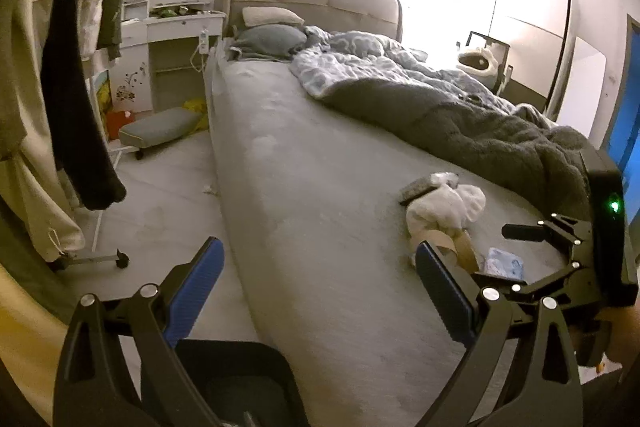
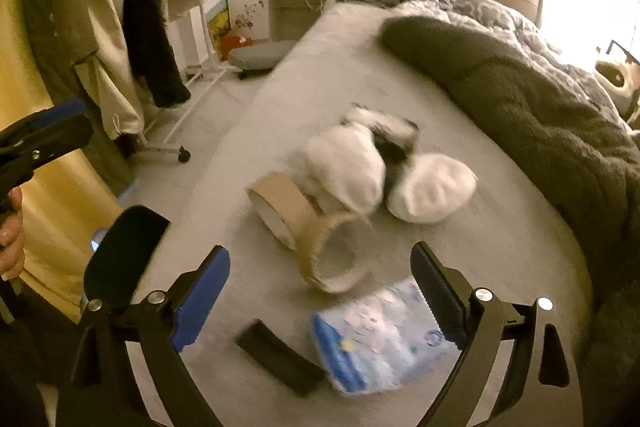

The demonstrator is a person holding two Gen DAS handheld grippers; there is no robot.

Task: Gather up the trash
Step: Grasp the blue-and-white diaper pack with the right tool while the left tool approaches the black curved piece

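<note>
Trash lies on the grey bed (image 2: 500, 227). Two brown tape rolls (image 2: 304, 227), a blue and white tissue pack (image 2: 380, 339), a flat black piece (image 2: 280, 357) and white crumpled wads (image 2: 432, 191) with a black and white scrap (image 2: 392, 131) sit close together. My right gripper (image 2: 320, 291) is open and empty, just above the tape rolls and the pack. My left gripper (image 1: 318, 279) is open and empty over the bed's left edge. It sees the same pile (image 1: 444, 211) to its right, and the right gripper (image 1: 560, 247) beside the pile.
A dark blanket (image 1: 480, 123) and a patterned duvet (image 1: 360, 63) cover the far side of the bed. Clothes (image 1: 72, 67) hang on a wheeled rack at left. A white dressing table (image 1: 176, 27) and a low grey stool (image 1: 160, 127) stand on the floor beyond.
</note>
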